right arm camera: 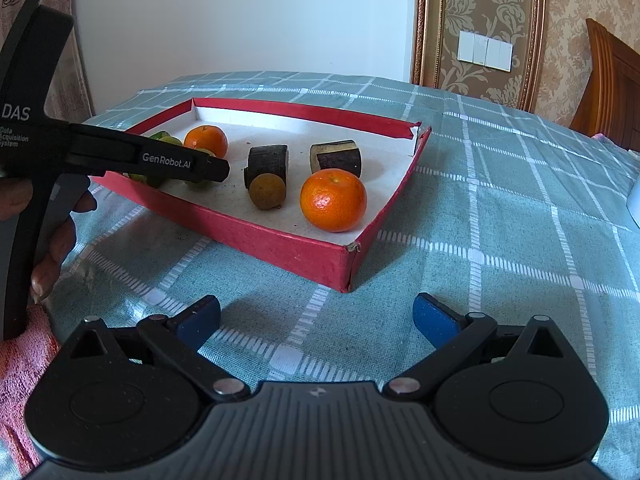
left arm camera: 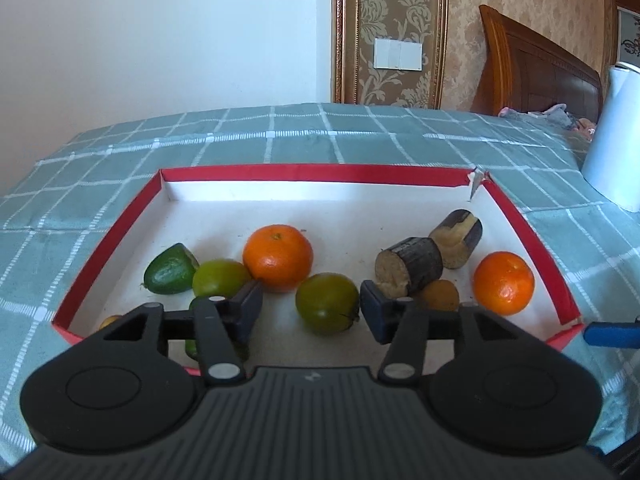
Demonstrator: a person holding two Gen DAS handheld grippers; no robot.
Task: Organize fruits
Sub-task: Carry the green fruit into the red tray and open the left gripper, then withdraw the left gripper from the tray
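A red-walled box (left arm camera: pixel 316 173) with a white floor holds the fruit. In the left wrist view I see two oranges (left arm camera: pixel 278 257) (left arm camera: pixel 503 283), a green round fruit (left arm camera: pixel 327 303) between the fingers, another green fruit (left arm camera: pixel 221 278), an avocado piece (left arm camera: pixel 171 269), two dark sugarcane pieces (left arm camera: pixel 410 266) and a small brown fruit (left arm camera: pixel 442 295). My left gripper (left arm camera: pixel 311 310) is open over the box's near side, its fingers either side of the green fruit, not touching. My right gripper (right arm camera: pixel 316 322) is open and empty above the cloth, just outside the box's near corner (right arm camera: pixel 347 268).
A teal checked cloth (right arm camera: pixel 500 220) covers the table. A white paper roll (left arm camera: pixel 614 144) stands at the right. The left gripper's body (right arm camera: pixel 120 152) reaches over the box's left side in the right wrist view. A wooden headboard (left arm camera: pixel 536 68) stands behind.
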